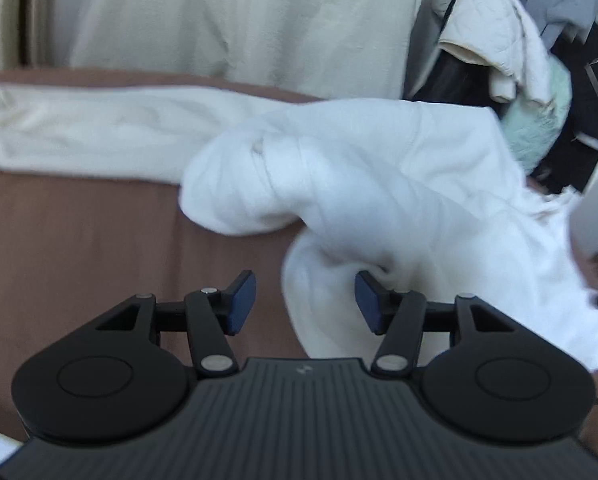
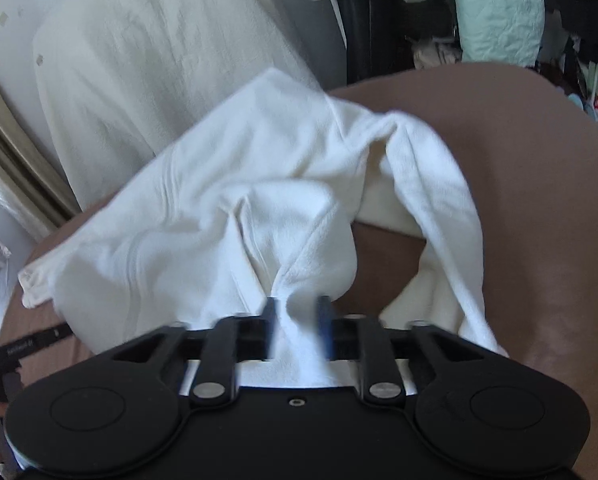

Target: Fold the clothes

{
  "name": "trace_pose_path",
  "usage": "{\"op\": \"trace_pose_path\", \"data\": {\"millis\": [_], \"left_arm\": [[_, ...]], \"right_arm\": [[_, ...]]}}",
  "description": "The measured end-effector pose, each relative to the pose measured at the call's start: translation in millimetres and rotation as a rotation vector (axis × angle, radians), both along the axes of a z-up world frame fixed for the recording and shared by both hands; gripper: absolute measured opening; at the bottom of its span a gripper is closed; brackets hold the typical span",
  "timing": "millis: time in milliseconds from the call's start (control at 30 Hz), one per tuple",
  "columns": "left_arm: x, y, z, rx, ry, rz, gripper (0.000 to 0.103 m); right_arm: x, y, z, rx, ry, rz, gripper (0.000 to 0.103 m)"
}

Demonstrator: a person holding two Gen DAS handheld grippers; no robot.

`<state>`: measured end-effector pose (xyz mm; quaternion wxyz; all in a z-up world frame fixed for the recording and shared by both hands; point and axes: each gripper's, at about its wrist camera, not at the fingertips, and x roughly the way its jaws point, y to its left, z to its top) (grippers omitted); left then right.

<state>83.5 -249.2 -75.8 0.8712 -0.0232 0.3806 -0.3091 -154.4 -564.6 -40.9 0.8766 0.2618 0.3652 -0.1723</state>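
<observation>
**Letting go on the right, reaching in on the left**

My right gripper is sitting with a pinched ridge of the white garment between its blue pads. The pads are blurred, and I am seeing a little daylight beside the cloth, so I am judging this hand to be released rather than clenched, with the fabric only lying in the gap. My left gripper is standing apart and empty; its right pad is just touching a rolled edge of the garment, the other pad is hanging over the brown bedcover.

The garment is lying bunched on the bedcover, one sleeve stretched flat toward the cream pillow, with hanging clothes beyond.

To do this well, I am thinking the left hand should be taking a single layer at the hem, not the whole roll, and the right should be drawing clear without dragging the ridge. Then both should be pulling the body flat before any fold; a lump now is likely becoming a crooked crease.
</observation>
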Motion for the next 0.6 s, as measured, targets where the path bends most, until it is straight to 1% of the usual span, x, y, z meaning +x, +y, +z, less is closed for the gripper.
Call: {"op": "trace_pose_path", "data": {"millis": [33, 100, 167, 233, 400, 433, 467, 500, 533, 600], "left_arm": [[-3, -4, 1, 0.005, -0.019, -0.011, 0.052], [-8, -9, 5, -0.006, -0.034, -0.028, 0.051], [-7, -13, 8, -0.038, -0.040, -0.042, 0.051], [-4, -22, 8, -0.062, -0.033, -0.051, 0.051], [7, -51, 5, -0.097, 0.002, -0.064, 0.051], [3, -57, 5, -0.067, -0.012, -0.065, 0.051], [0, -63, 6, -0.037, -0.027, -0.067, 0.051], [-3, -68, 6, -0.007, -0.041, -0.068, 0.051], [-6, -74, 7, 0.021, -0.053, -0.069, 0.051], [-12, -75, 5, 0.048, -0.048, -0.070, 0.054]], "right_arm": [[0, 0, -3, 0.007, 0.015, -0.003, 0.048], [0, -2, -6, 0.031, 0.028, -0.001, 0.049], [1, -5, -10, 0.073, 0.021, 0.007, 0.054], [4, -8, -16, 0.121, 0.024, 0.009, 0.056], [16, -18, -48, 0.202, 0.087, 0.023, 0.056], [18, -20, -54, 0.214, 0.101, 0.028, 0.052], [20, -20, -56, 0.218, 0.097, 0.040, 0.030], [22, -20, -56, 0.220, 0.089, 0.050, 0.017], [22, -19, -55, 0.218, 0.078, 0.051, 0.013], [20, -13, -50, 0.183, 0.048, 0.059, 0.013]]}}
